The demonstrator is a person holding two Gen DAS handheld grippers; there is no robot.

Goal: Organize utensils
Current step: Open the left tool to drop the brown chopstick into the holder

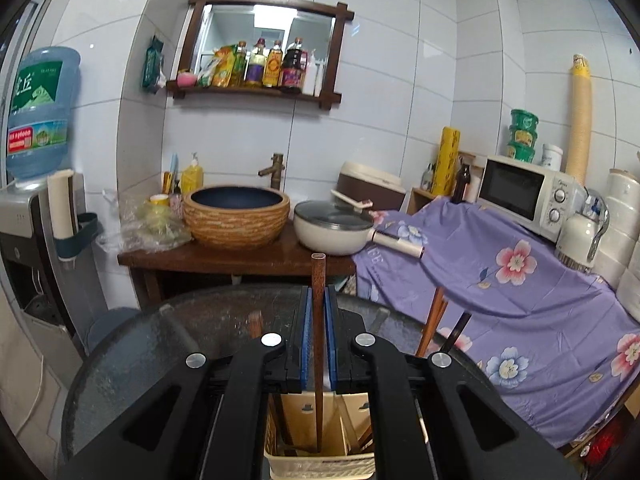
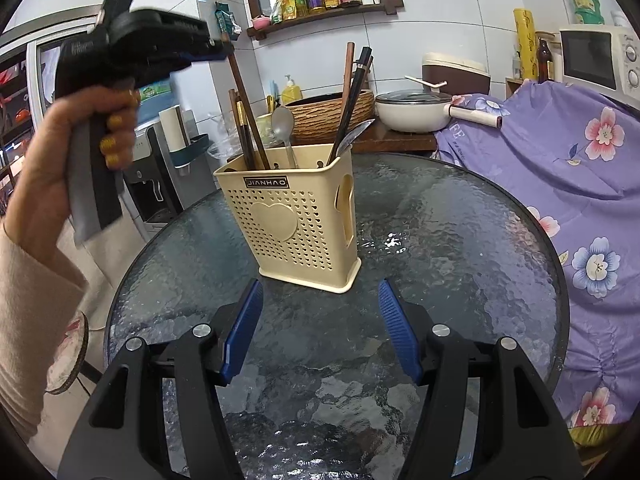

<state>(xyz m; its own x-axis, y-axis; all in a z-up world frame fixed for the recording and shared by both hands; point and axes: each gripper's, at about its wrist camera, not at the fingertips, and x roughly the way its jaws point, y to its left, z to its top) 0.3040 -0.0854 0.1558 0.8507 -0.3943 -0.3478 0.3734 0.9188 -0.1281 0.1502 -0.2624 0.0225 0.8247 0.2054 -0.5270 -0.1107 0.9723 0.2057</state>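
A brown chopstick (image 2: 244, 96) is pinched tight in the left gripper (image 2: 218, 50) up at the left, its lower end dipped into the cream utensil holder (image 2: 294, 220), which is parked mid-way on the round glass table (image 2: 460, 240) with spoons and chopsticks already in. The right gripper (image 2: 320, 328) is left spread, nothing held.

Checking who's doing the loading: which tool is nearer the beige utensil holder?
Left. The left tool holds a chopstick right above the holder; the right tool waits open, short of it.

One holder (image 2: 294, 220), two spoons (image 2: 283, 122), one pot (image 2: 412, 110), one microwave (image 2: 596, 58).
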